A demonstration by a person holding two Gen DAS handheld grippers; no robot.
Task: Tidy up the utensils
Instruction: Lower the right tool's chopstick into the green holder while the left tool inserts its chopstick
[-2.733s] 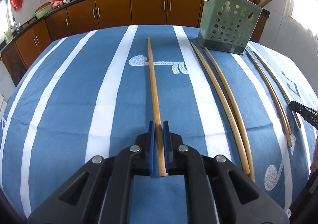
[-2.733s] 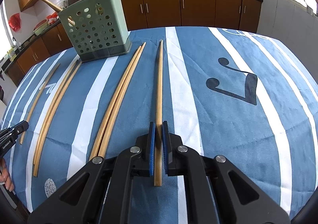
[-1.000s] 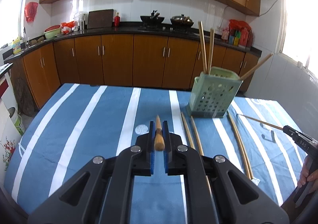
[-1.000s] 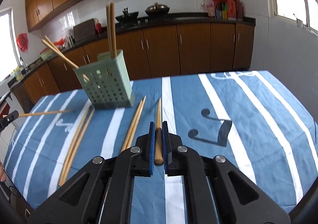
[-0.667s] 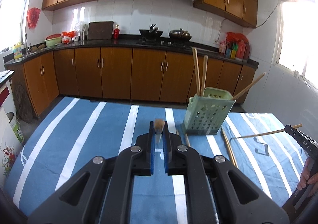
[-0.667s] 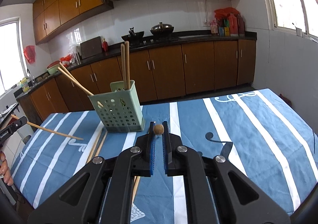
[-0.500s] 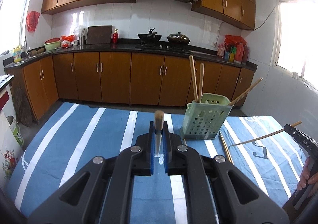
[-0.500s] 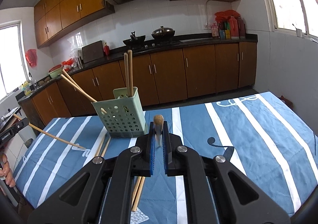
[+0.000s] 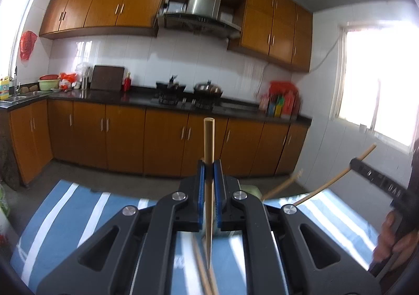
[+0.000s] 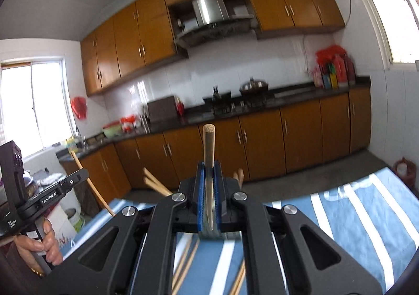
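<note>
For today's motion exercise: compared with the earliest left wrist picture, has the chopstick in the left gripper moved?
Yes. The chopstick, then flat on the striped tablecloth, now stands upright above it in the left gripper.

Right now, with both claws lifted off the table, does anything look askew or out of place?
Nothing damaged or spilled. Each claw grips one chopstick upright: the left claw on its chopstick, the right claw on its own. Loose chopsticks lie on the striped tablecloth, not yet put away.
</note>
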